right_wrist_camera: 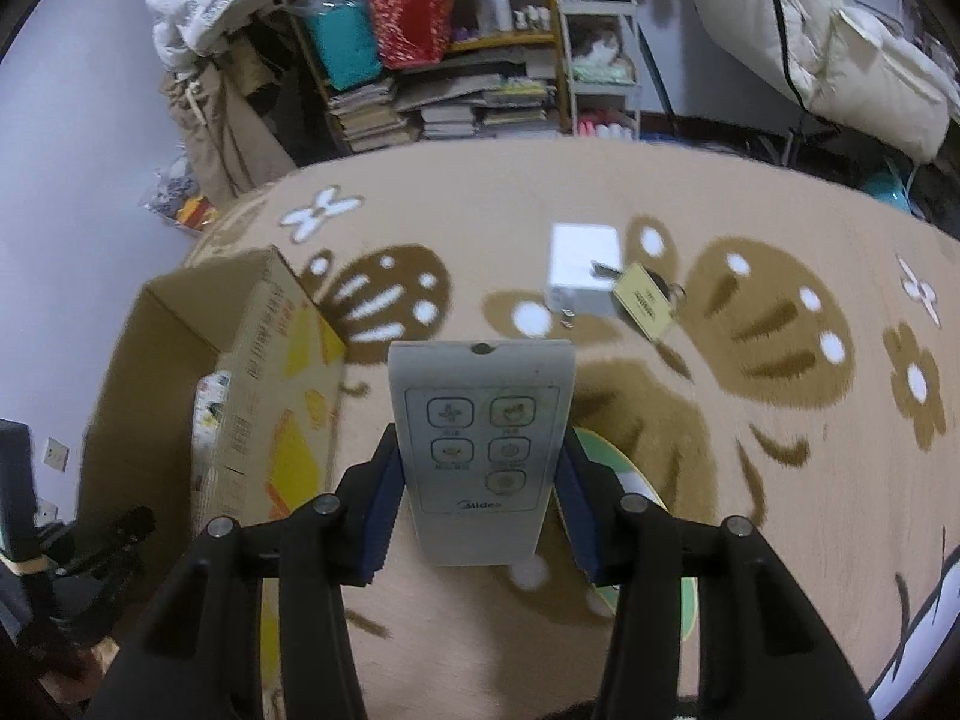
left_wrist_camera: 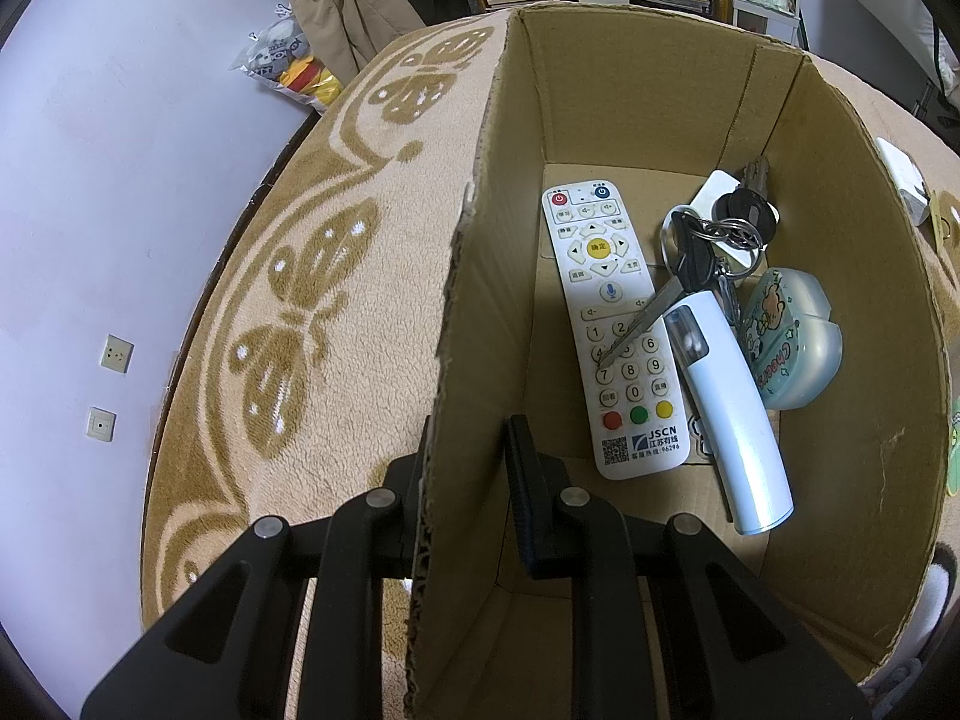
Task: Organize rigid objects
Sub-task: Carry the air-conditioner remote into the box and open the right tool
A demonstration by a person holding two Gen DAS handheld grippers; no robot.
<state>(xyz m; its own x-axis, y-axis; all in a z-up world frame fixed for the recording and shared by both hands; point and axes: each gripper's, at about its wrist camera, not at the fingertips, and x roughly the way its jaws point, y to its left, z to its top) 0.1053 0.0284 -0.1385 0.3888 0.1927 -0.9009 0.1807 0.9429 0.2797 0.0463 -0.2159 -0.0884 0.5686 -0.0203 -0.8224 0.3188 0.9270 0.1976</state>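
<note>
My left gripper [left_wrist_camera: 465, 498] is shut on the left wall of an open cardboard box [left_wrist_camera: 474, 276], one finger outside, one inside. Inside the box lie a white TV remote [left_wrist_camera: 612, 330], a bunch of keys [left_wrist_camera: 708, 246], a white tube-shaped device [left_wrist_camera: 732, 408] and a pale blue cartoon case [left_wrist_camera: 792, 336]. My right gripper [right_wrist_camera: 480, 480] is shut on a grey Midea remote [right_wrist_camera: 483, 444], held above the blanket to the right of the box [right_wrist_camera: 240, 372]. On the blanket beyond lie a white charger block [right_wrist_camera: 582, 270] and a yellow key tag [right_wrist_camera: 645, 300].
The box stands on a beige blanket with brown butterflies [right_wrist_camera: 750, 330]. A green round thing [right_wrist_camera: 654, 516] lies under my right gripper. Shelves with books [right_wrist_camera: 450, 102] and hanging clothes stand behind. A purple wall [left_wrist_camera: 90, 180] is to the left.
</note>
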